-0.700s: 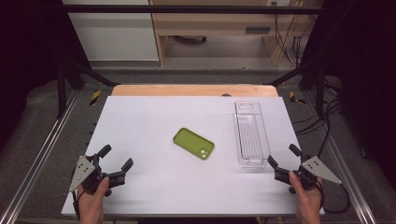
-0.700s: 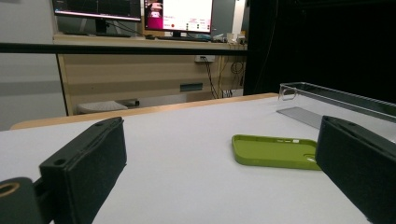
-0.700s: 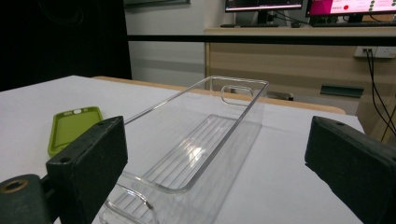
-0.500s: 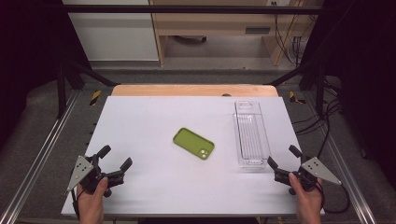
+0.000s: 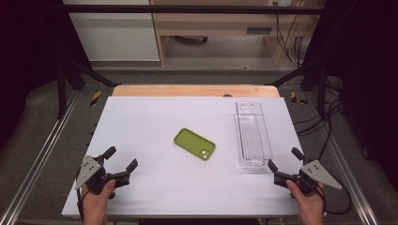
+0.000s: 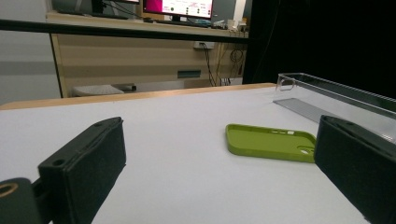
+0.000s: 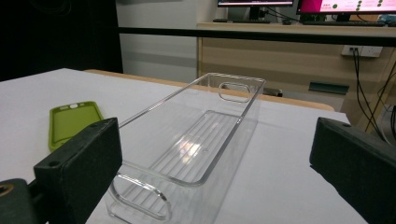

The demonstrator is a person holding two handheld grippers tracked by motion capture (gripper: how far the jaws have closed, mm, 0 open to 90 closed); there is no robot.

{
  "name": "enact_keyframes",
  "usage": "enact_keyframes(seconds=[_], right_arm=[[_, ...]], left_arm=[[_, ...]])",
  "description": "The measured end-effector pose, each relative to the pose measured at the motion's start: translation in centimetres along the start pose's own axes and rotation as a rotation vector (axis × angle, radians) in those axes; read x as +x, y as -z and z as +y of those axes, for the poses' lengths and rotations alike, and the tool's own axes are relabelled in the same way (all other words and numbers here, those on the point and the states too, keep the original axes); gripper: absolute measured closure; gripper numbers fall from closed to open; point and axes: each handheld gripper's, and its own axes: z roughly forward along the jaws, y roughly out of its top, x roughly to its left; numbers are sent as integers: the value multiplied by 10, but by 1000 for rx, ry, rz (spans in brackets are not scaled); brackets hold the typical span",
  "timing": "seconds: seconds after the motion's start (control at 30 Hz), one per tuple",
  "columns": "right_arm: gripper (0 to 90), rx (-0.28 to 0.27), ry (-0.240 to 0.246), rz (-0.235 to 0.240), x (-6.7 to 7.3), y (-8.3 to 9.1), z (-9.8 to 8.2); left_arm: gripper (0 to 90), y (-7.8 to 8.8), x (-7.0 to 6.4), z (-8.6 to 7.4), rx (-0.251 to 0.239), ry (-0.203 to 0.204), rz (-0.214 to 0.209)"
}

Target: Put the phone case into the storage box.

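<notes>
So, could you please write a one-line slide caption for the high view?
Open left gripper and right gripper rest at the white table's near corners; green phone case beside clear plastic bin.

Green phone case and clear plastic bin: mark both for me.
Green silicone phone case [image 5: 194,144], high view, middle of its back.
Clear rectangular plastic bin [image 5: 253,136], high view, ribbed floor.

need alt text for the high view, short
A green phone case lies in the middle of a white table, left of a long clear plastic bin. At the near edge, the left gripper and right gripper rest open, holding nothing.
</notes>
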Motion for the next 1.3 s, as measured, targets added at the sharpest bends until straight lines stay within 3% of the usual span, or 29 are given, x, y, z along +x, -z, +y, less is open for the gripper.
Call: enact_keyframes(seconds=[0.2, 0.27, 0.4, 0.5, 0.53, 0.57, 0.6, 0.73, 0.83, 1.0, 1.03, 1.1, 1.2, 1.3], right_arm=[[24, 8, 18, 6, 7, 1, 2], [23, 18, 20, 1, 8, 0, 0], [22, 13, 20, 3, 8, 1, 1], [21, 21, 23, 3, 8, 1, 0], [22, 20, 28, 3, 7, 1, 0], [21, 17, 21, 4, 7, 1, 0], [21, 16, 18, 5, 7, 1, 0], [21, 15, 17, 11, 6, 0, 0], [22, 23, 31, 12, 6, 1, -1], [20, 13, 14, 8, 3, 3, 0], [20, 10, 14, 9, 3, 3, 0], [20, 14, 7, 9, 2, 2, 0], [20, 13, 18, 7, 3, 2, 0], [21, 18, 23, 8, 4, 2, 0]], left_arm=[[22, -3, -11, 3, 20, -13, -21], [26, -10, -21, 4, 72, 12, -13], [36, -30, -44, 10, 185, -56, -24], [33, -52, -62, 16, 247, -82, -56], [33, -52, -62, 16, 247, -82, -56], [33, -70, -73, 18, 280, -116, -93], [34, -70, -73, 18, 280, -116, -93], [37, -110, -94, 27, 363, -156, -156], [50, -134, -102, 30, 414, -168, -165], [89, -168, -109, 28, 491, -184, -170], [107, -174, -109, 27, 503, -188, -169], [256, -184, -108, 25, 529, -188, -190], [332, -196, -108, 21, 552, -186, -181], [421, -202, -109, 18, 573, -151, -177]])
